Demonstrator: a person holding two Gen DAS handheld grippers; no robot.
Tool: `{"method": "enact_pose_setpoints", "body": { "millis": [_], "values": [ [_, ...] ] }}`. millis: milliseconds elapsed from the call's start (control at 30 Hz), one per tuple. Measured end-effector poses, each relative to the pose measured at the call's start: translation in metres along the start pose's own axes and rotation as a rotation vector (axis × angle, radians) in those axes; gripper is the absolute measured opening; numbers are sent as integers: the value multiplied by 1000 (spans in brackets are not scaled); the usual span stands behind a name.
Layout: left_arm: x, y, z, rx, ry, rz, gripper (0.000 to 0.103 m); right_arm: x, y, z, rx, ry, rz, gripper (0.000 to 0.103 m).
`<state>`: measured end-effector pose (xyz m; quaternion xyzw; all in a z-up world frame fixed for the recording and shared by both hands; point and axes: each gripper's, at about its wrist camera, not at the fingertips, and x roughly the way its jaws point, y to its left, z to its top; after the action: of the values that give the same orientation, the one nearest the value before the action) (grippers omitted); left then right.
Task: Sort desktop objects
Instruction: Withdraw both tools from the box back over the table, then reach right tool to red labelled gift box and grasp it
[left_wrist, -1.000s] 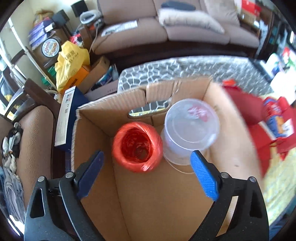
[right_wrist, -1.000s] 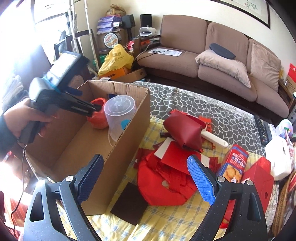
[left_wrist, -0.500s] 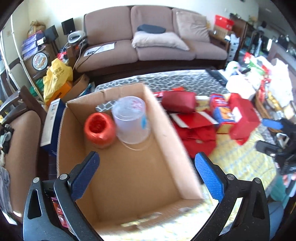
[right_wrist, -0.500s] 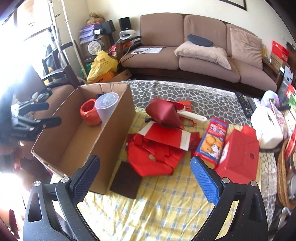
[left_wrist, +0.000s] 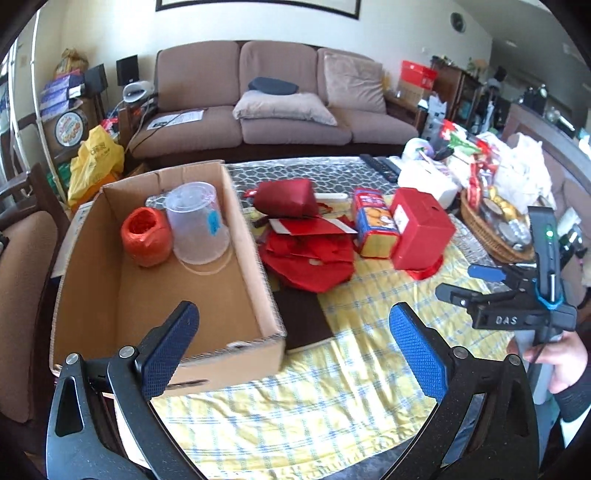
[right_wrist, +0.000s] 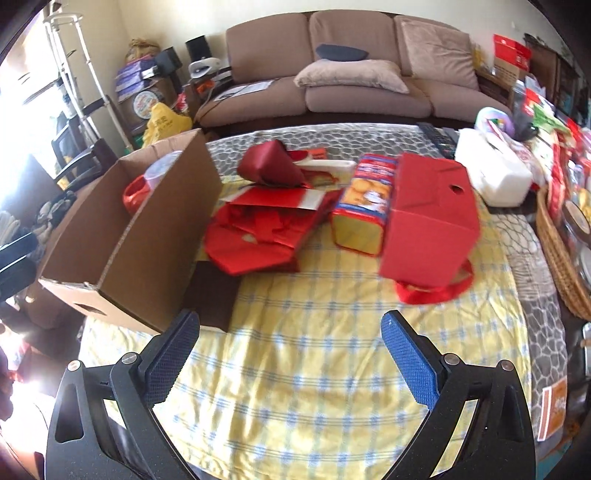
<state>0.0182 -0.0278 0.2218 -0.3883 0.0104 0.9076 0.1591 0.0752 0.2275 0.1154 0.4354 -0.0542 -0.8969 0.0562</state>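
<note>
both wrist views look down and forward over the bench (left_wrist: 332, 387) toward the sofa (right_wrist: 369, 74); both share the cardboard box (left_wrist: 236, 236) and red box (right_wrist: 428, 221).

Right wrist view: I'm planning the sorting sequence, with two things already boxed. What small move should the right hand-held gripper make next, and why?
Probably ease the right hand-held gripper forward toward the red box. Its jaws stand open and empty over bare yellow cloth, and that box is the nearest loose item straight ahead. The cardboard box has room beside the orange twine ball and clear tub.
</note>
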Motion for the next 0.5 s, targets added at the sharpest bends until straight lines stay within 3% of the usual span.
{"method": "enact_pose_setpoints", "body": {
  "millis": [300, 500],
  "values": [
    [34, -45, -3, 11, 12, -76, 103, -22, -81, -11, 111, -49, -96, 101],
    [74, -74, -6, -9, 20, -139, 103, -18, -120, -5, 205, -73, -108, 101]
  ]
}}
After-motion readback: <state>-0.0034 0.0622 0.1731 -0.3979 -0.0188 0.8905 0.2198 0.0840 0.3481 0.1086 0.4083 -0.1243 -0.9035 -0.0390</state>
